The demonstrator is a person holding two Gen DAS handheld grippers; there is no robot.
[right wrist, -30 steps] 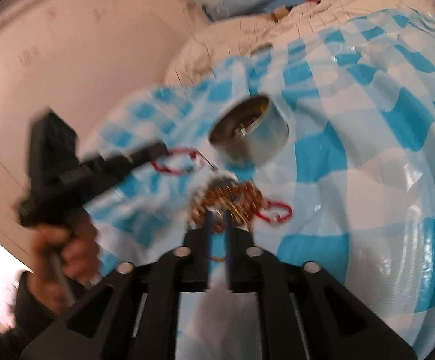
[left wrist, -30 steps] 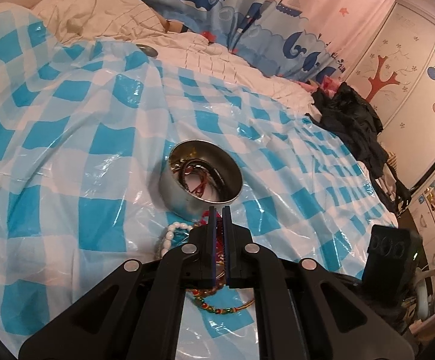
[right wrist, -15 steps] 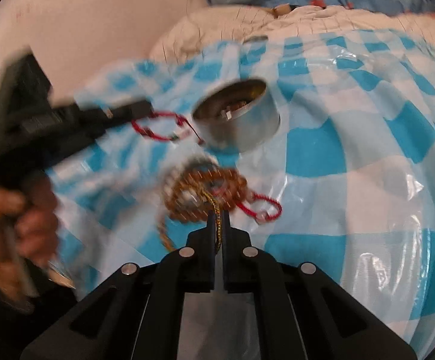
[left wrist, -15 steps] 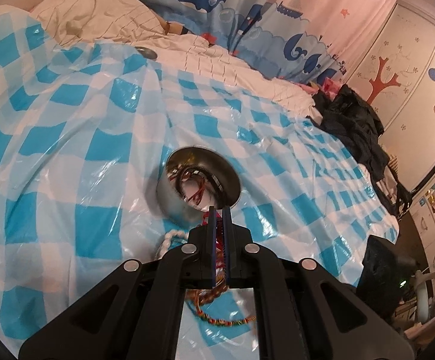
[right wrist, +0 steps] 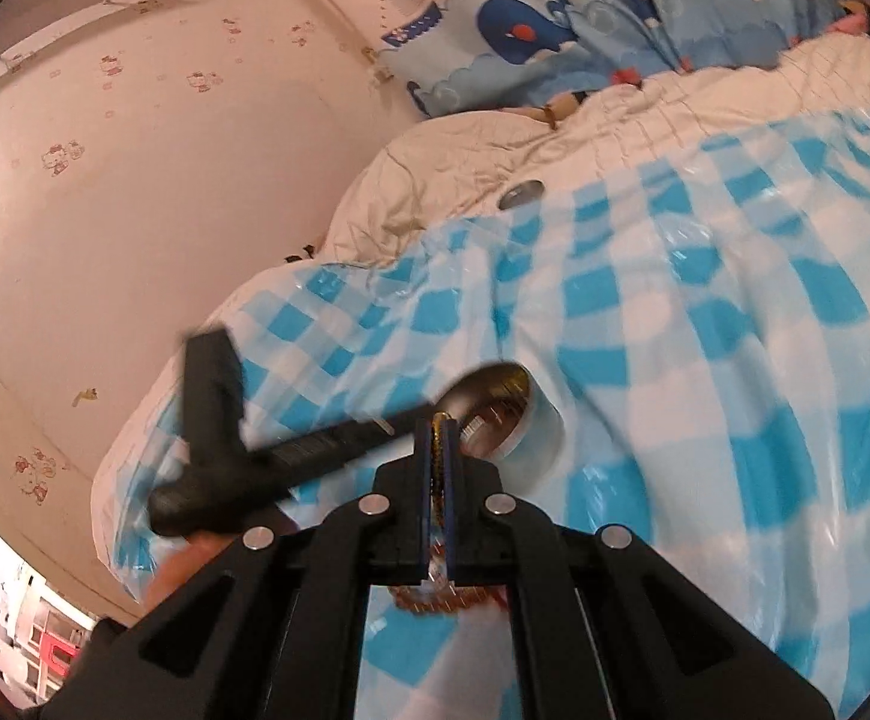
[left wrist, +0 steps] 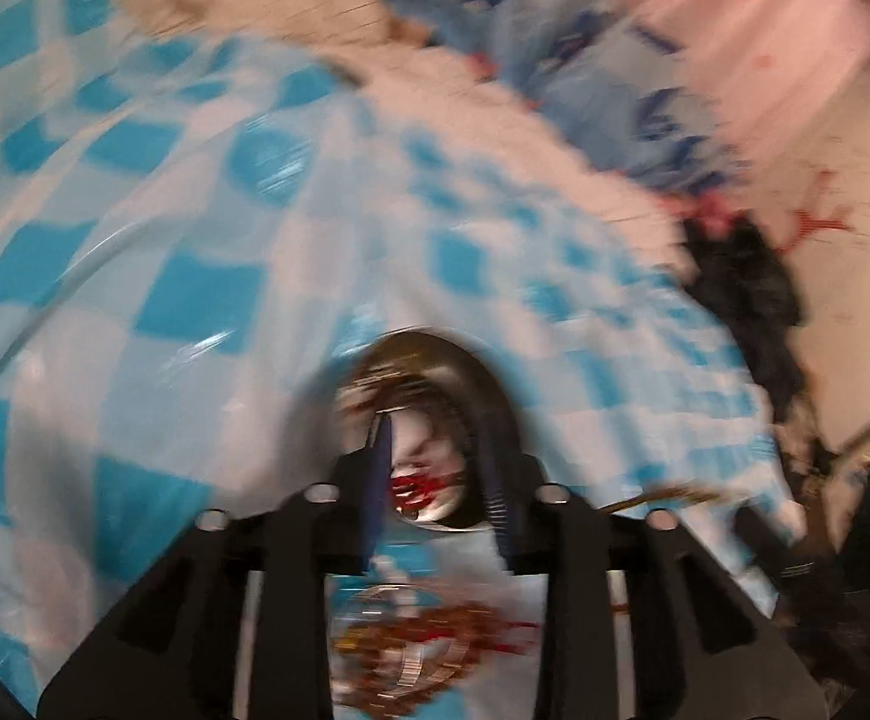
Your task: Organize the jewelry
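Now, left gripper [left wrist: 438,468]: jaws opening over the tin [left wrist: 435,420], red string [left wrist: 420,489] between them.
Right gripper [right wrist: 435,480]: clamped on a gold chain [right wrist: 437,462], lower centre.

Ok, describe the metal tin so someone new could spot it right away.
Look at the blue-and-white checked plastic sheet spread over the bed. Near its middle sits a round, shiny metal tin, open-topped, with jewelry inside. It is the only steel container there; the loose bracelets lie on the sheet beside it.

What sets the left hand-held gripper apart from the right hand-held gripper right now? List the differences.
The left hand-held gripper has its jaws opening over the round metal tin, with nothing pinched; the right hand-held gripper is shut on a gold chain. Both are black with blue pads.
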